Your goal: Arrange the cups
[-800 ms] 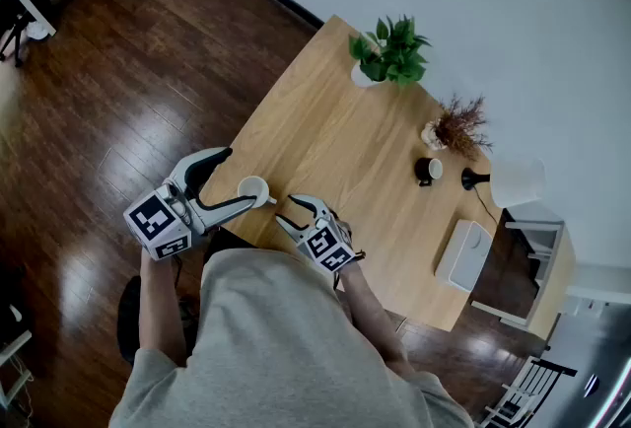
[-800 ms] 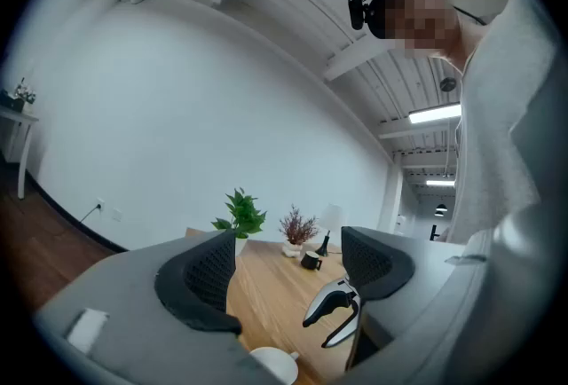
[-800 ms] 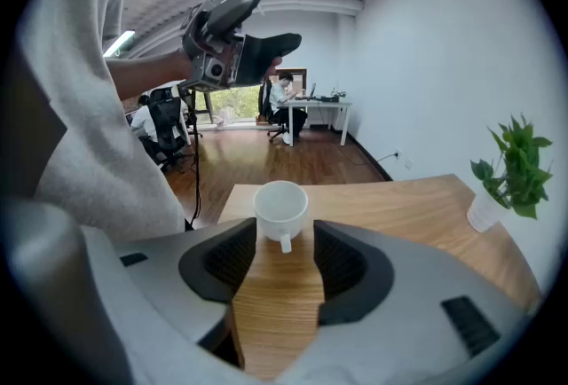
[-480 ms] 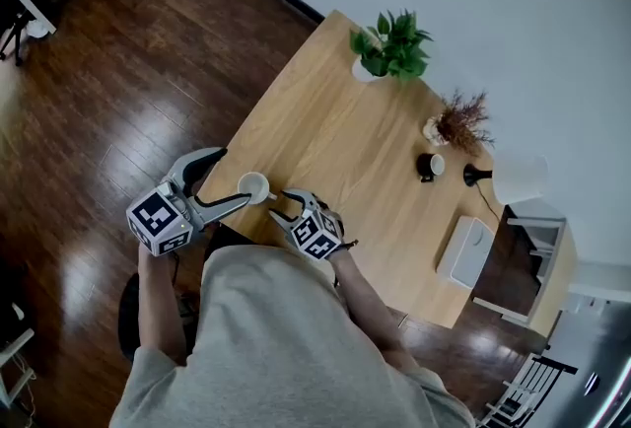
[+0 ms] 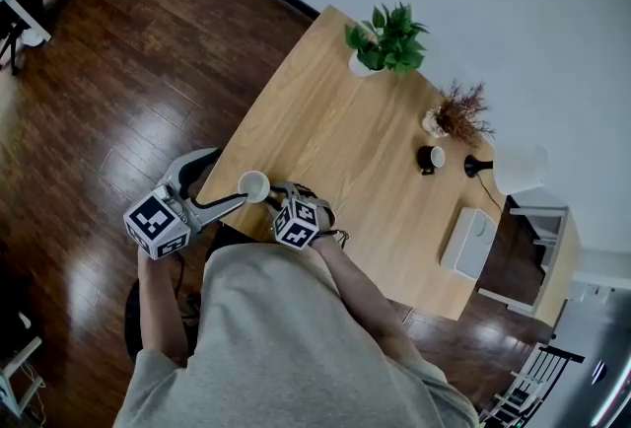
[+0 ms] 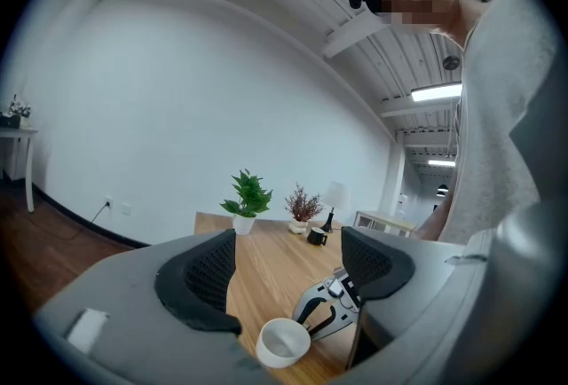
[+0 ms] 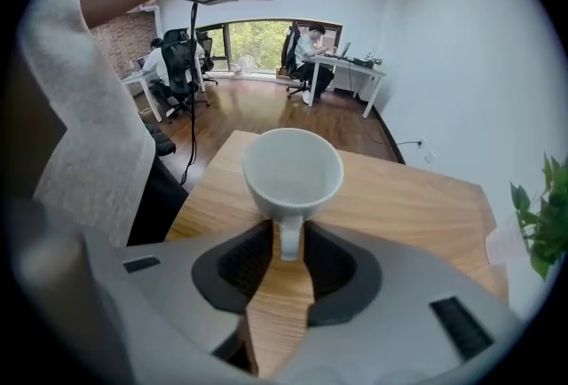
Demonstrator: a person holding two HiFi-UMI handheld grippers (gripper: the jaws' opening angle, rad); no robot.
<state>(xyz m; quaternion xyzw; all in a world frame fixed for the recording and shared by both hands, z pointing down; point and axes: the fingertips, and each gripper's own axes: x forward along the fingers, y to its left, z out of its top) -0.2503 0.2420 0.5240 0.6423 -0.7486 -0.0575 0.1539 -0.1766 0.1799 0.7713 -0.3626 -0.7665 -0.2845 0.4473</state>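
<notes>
We see the right tool (image 7: 288, 246) has slid up to the white cup (image 7: 293, 166) in the last moment, and its jaws now pinch the cup's handle. The cup sits on the worktop (image 5: 335, 130) near the lower-left edge in the head view. The left tool (image 6: 288, 272) stays released, jaws wide and empty, hanging just left of the cup past the worktop edge. We judge the grasp is just made, so the cup is ready to lift, maybe toward the black cup (image 5: 428, 158) at mid-right of the frame.
</notes>
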